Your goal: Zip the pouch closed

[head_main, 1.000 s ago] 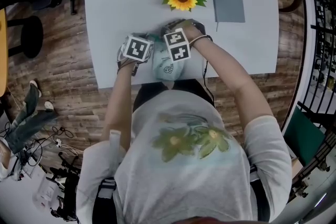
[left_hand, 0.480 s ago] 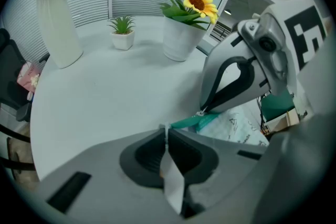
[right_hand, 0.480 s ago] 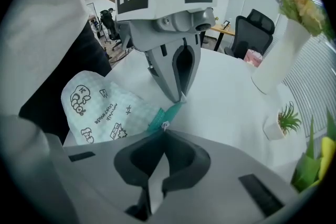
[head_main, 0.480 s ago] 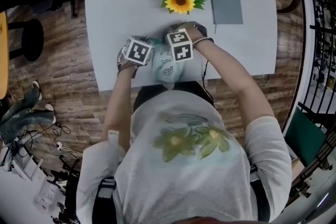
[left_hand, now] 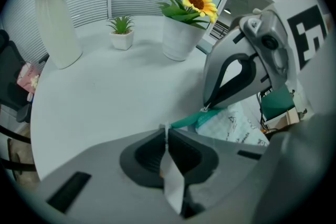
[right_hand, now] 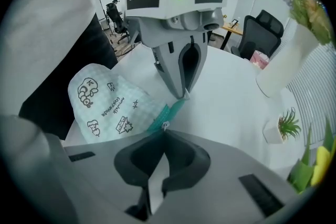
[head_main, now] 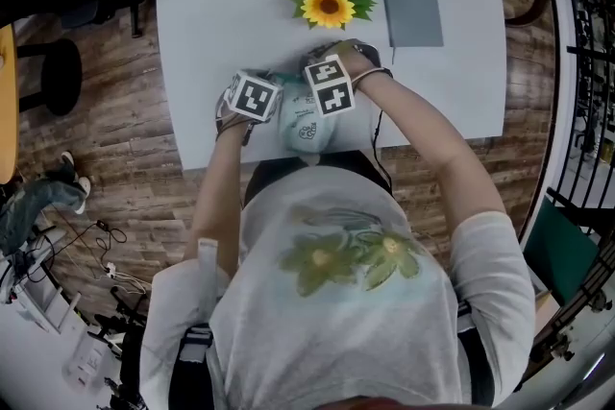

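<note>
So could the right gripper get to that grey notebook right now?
Probably, once freed: nothing stands on the table between the right gripper and the notebook, and the sunflower pot sits aside. But its fingers are shut on the zip pull of the pouch.

The grey left gripper (left_hand: 167, 132) has its jaws pressed together on the end of the teal zip strip (left_hand: 185, 121) of a pale mint checked fabric pouch (left_hand: 231, 126), which lies at the white table's (left_hand: 105, 92) near edge. The tips of the grey right gripper (left_hand: 205, 108) meet that strip just beyond. Along the far edge stand a white-potted sunflower (left_hand: 181, 34), a small potted green succulent (left_hand: 122, 34) and a tall white vase (left_hand: 52, 18).
</note>
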`<state>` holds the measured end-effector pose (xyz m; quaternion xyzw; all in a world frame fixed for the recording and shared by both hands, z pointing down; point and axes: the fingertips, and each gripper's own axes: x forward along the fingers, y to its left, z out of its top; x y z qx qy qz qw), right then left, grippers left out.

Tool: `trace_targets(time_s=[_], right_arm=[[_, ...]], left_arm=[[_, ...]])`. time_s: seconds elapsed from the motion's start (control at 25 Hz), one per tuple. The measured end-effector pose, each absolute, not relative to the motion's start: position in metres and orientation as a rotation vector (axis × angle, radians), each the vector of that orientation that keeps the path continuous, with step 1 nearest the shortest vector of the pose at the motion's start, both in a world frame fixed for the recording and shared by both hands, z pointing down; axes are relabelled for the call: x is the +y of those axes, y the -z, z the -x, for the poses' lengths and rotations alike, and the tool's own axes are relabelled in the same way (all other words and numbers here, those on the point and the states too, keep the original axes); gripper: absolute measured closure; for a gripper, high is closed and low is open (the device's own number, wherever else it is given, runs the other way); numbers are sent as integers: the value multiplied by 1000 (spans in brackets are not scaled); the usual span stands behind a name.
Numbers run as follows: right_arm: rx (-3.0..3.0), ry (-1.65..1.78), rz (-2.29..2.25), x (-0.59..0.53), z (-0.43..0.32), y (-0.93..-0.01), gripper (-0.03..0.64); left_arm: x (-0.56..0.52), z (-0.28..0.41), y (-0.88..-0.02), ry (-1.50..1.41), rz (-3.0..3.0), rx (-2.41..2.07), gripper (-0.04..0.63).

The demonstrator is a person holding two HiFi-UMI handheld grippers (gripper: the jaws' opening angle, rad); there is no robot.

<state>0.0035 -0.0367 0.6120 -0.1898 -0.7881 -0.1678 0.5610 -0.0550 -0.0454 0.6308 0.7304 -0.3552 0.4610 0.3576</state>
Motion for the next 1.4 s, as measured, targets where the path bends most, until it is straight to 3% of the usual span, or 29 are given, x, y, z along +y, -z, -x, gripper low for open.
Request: trace_targets(time_s=[1.4], right_arm=[[-1865, 276, 407, -32, -26, -607, 601]], left_arm=[[-45, 57, -630, -1211, -1897, -925, 574]])
